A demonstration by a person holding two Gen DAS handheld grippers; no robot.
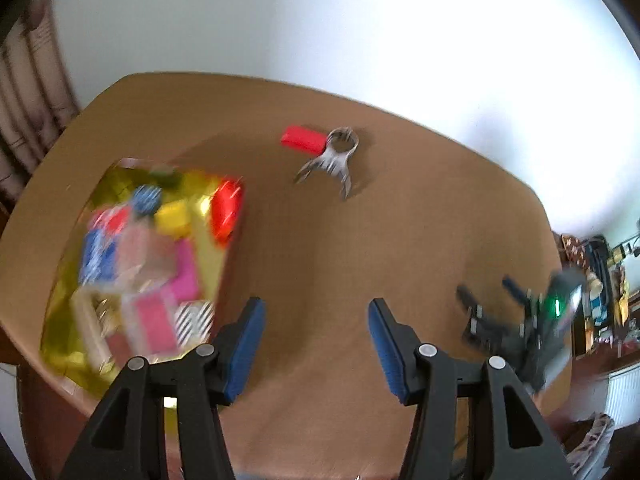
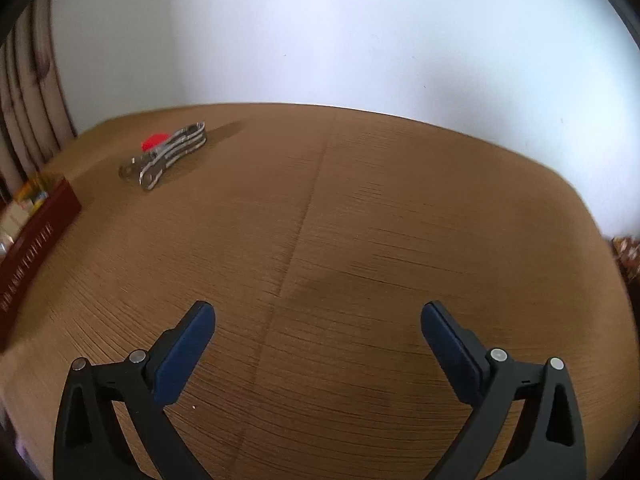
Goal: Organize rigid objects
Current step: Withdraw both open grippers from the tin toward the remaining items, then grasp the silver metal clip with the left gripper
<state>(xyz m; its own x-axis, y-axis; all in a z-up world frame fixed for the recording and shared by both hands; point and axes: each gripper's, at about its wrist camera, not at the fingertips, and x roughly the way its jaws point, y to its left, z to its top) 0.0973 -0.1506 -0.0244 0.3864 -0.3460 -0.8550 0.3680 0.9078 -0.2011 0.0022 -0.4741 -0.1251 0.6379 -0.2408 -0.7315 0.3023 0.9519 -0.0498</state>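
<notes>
Left wrist view: left gripper (image 1: 316, 344) spread wide, blue pads (image 1: 245, 346) apart with nothing between them, hovering over the brown table (image 1: 400, 240). Box (image 1: 132, 268) with gold lining sits at left on the table, packed with colored blocks, heavily motion-blurred so individual pieces are hard to separate; a red one sits at its far right corner. Metal clamp (image 1: 334, 158) lies on the table well ahead of the fingers, ring end away from camera, its two handles splayed toward camera. Red block (image 1: 302, 139) lies just beside the clamp's ring end, touching or nearly so; blur makes it hard to tell. Right gripper (image 1: 516, 320) visible at far right, blurred, low over the table, fingers parted, empty. Right wrist view: right gripper (image 2: 318, 354) parted wide, holding nothing, above bare tabletop (image 2: 360, 220). Clamp (image 2: 164, 154) seen far left, lying flat, with the red block (image 2: 155, 142) right behind it. Box's dark red outer wall (image 2: 36, 248) at left edge.
</notes>
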